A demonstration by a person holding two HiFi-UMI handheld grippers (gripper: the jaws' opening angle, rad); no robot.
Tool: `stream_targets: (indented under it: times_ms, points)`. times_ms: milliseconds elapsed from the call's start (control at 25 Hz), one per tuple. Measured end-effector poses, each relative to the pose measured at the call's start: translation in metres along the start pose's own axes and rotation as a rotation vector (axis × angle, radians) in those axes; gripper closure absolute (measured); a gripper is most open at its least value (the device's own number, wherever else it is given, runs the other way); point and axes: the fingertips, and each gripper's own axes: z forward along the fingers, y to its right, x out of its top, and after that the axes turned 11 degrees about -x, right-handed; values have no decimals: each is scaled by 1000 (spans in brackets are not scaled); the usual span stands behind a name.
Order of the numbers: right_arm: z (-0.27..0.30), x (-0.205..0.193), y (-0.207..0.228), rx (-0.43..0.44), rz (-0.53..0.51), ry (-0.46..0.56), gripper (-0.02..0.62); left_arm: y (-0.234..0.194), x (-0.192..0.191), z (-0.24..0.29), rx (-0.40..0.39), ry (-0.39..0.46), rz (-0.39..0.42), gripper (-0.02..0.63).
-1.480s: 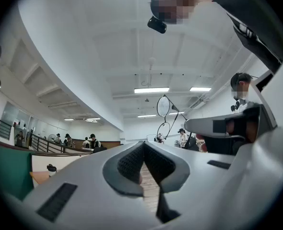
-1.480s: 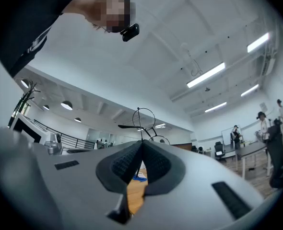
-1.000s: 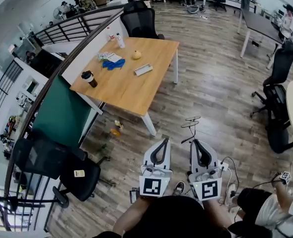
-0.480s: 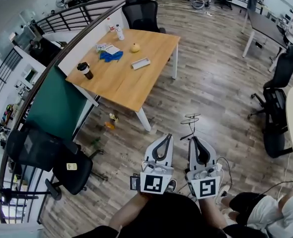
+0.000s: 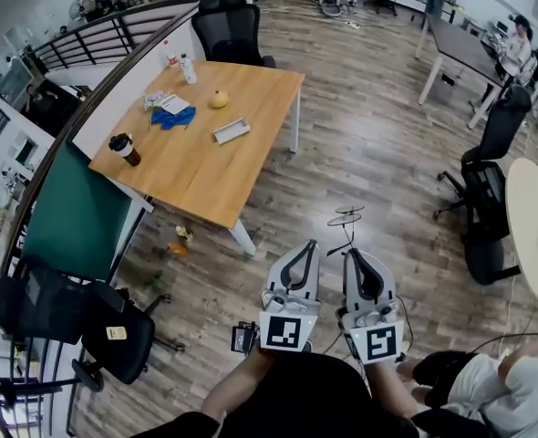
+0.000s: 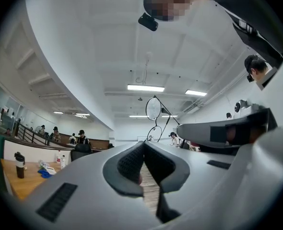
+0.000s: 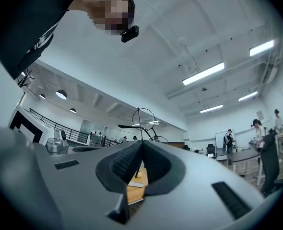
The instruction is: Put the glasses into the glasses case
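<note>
Apparently this is the carry step: the right gripper [image 5: 352,255] is clenched on a temple of the glasses [image 5: 346,219], which stick out over the floor [image 5: 387,153], well apart from the table [image 5: 205,176]. Beside it the left gripper [image 5: 310,246] is closed on nothing. Next move likely calls for reaching the table and opening the flat grey box [image 5: 231,130], probably the case, with that free gripper.

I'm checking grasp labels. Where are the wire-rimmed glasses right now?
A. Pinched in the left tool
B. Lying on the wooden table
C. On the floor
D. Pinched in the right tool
D: in the right gripper view a thin arm of the glasses runs down between the shut jaws of the right tool, while the left tool is shut on nothing.
</note>
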Motion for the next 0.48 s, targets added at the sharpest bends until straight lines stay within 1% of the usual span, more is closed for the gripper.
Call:
stream_targets:
  times_ms: [120, 240, 400, 480]
  points:
    - [21, -3, -6, 10, -15, -1, 583, -19, -2, 12, -16, 14, -11, 584]
    - [45, -5, -7, -8, -31, -9, 583, -39, -5, 24, -25, 21, -18, 584]
    - [70, -14, -14, 2, -43, -24, 583, -70, -9, 35, -9, 49, -65, 584]
    - [83, -23, -19, 10, -55, -49, 583, -85, -10, 37, -15, 48, -45, 584]
